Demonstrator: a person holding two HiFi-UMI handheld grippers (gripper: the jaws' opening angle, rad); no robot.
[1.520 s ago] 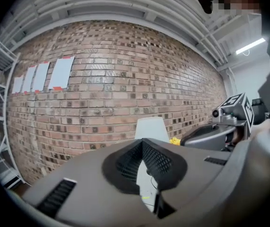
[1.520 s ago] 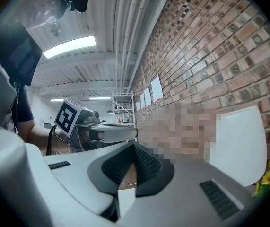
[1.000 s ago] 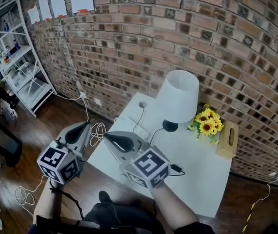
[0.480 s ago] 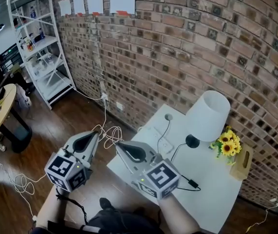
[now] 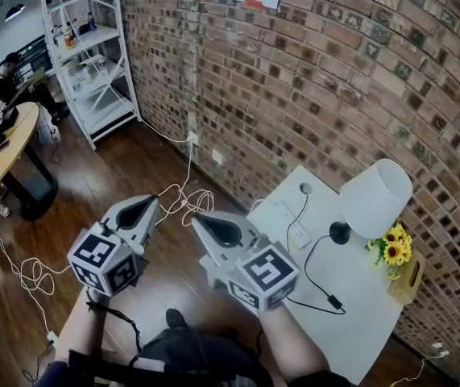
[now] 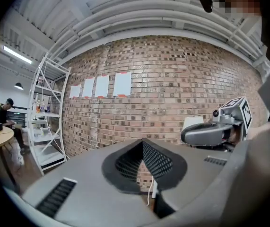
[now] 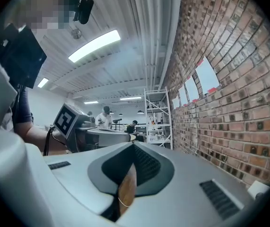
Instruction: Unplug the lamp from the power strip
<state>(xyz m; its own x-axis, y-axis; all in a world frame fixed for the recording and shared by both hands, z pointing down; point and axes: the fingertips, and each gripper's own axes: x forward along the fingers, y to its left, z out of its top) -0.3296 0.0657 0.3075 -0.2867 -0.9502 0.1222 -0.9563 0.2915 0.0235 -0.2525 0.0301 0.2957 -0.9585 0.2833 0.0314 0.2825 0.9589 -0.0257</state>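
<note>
The left gripper [image 5: 151, 203], jaws pressed together on nothing, points at tangled white cables [image 5: 183, 204] on the floor just ahead of its tips. Beside it, the right gripper [image 5: 199, 218] is likewise closed and empty. To its right stands the white table [image 5: 350, 337]: the power strip [image 5: 282, 216] is nearest, the lamp [image 5: 375, 198] beyond it, the lamp's black plug [image 5: 334, 302] lies loose on the tabletop, and the sunflowers [image 5: 392, 251] are farthest.

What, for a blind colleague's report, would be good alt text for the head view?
A person holds two closed, empty tools, left tool and right tool, above a wooden floor, short of a white table by a brick wall. On the table are a white-shaded lamp, a power strip and sunflowers; a black cord lies there.
</note>
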